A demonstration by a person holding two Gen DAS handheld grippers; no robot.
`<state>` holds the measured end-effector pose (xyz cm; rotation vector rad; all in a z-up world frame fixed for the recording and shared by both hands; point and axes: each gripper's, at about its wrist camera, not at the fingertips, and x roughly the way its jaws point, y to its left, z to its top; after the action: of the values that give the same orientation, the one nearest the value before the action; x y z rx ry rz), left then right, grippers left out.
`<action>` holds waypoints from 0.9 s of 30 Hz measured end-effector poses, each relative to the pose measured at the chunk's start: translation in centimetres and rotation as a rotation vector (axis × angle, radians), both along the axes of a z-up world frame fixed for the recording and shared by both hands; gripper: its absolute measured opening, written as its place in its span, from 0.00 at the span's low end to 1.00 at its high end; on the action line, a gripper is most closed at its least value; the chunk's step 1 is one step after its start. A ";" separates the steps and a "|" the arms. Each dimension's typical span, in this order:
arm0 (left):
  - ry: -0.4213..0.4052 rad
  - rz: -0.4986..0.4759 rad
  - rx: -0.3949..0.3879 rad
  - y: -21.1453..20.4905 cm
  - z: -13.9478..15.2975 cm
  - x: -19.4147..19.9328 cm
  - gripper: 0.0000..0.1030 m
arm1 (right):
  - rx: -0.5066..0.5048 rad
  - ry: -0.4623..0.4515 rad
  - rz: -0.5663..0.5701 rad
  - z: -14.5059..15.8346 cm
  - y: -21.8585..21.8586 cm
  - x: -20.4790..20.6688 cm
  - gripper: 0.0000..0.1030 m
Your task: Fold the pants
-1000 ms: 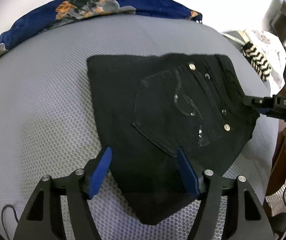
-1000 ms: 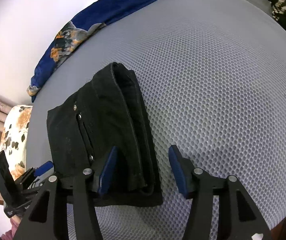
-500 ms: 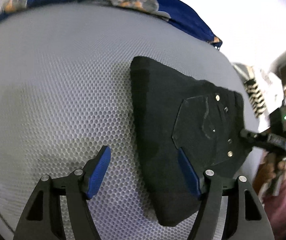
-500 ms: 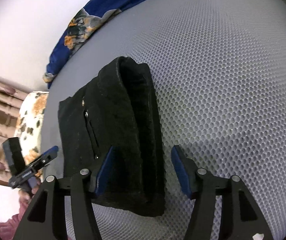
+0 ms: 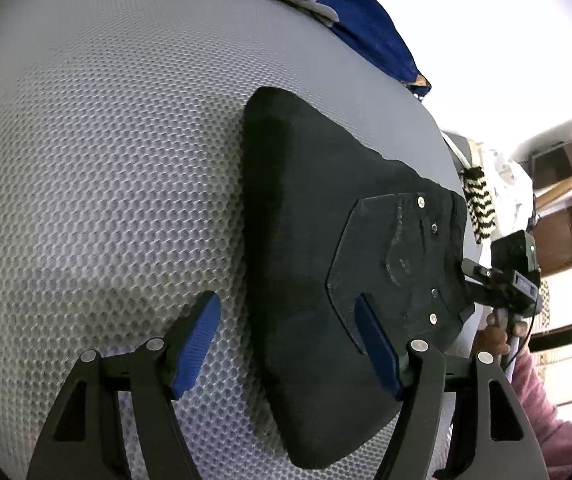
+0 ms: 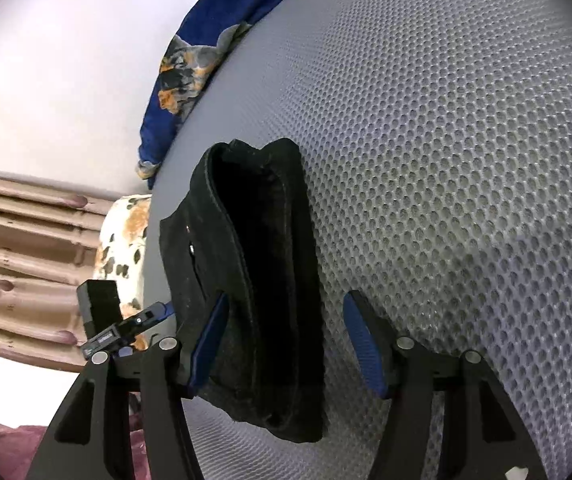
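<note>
The black pants (image 5: pixel 310 240) lie folded into a thick packet on the grey mesh surface (image 5: pixel 105 160), back pocket with rivets facing up. My left gripper (image 5: pixel 292 342) is open and empty, jaws straddling the packet's near left edge. The right gripper's fingertips (image 5: pixel 472 270) touch the packet's waistband side. In the right wrist view the folded pants (image 6: pixel 261 288) show their stacked layers end-on. My right gripper (image 6: pixel 286 344) is open around the near end of the stack, holding nothing. The left gripper (image 6: pixel 125 328) shows at the far left.
A blue patterned cloth (image 5: pixel 350 12) lies along the far edge of the surface; it also shows in the right wrist view (image 6: pixel 189 64). A black-and-white zigzag fabric (image 5: pixel 480 204) and wooden furniture (image 5: pixel 566 232) stand beyond the right edge. A spotted cushion (image 6: pixel 123 240) sits off the left.
Both grippers have swung round the packet: the left wrist view has turned left, showing more bare mesh, and the right has tilted. The pants stay put. Both jaws remain open.
</note>
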<state>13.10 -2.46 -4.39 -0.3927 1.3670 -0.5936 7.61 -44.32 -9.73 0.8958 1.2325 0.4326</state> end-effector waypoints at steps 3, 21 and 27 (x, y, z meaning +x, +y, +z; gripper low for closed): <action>0.017 -0.015 -0.011 -0.5 0.0 0.4 0.68 | 0.039 0.011 0.046 -0.5 0.7 0.9 0.46; -0.016 -0.066 -0.058 -3.5 -0.2 2.2 0.67 | 0.085 -0.009 0.135 -1.2 3.7 4.6 0.42; -0.107 -0.081 0.110 -5.4 0.4 0.8 0.52 | 0.041 -0.002 0.061 -1.3 4.0 3.9 0.37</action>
<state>13.86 -7.84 -4.01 -0.2143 1.3109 -0.5946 11.55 -40.36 -10.99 0.8939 1.2553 0.5082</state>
